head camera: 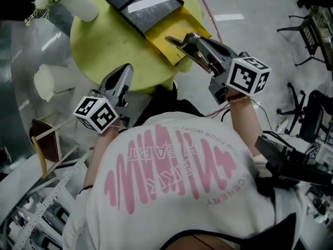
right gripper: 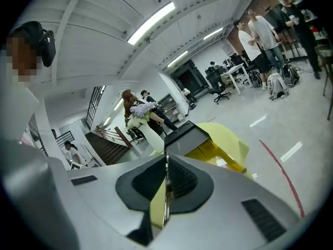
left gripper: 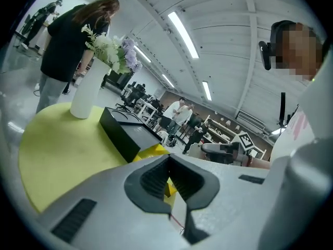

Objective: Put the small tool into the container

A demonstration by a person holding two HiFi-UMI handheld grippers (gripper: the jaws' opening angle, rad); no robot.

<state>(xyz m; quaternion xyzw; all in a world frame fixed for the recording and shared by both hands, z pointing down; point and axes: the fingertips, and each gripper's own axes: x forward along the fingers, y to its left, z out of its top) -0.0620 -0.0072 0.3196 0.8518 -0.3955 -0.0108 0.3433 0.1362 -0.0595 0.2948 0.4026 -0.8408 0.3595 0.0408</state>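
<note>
We see bright, even indoor light throughout. Long ceiling strip lights (left gripper: 182, 27) glow in the upper part of both gripper views, whose wide lenses curve straight lines and fade to black at the corners. In the head view, glare whitens the floor (head camera: 270, 14) at upper right.

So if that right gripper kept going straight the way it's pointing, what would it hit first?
Probably the black case on the yellow table: the right gripper, jaws closed, points straight at its near end. How far off it is, I can't tell.
</note>
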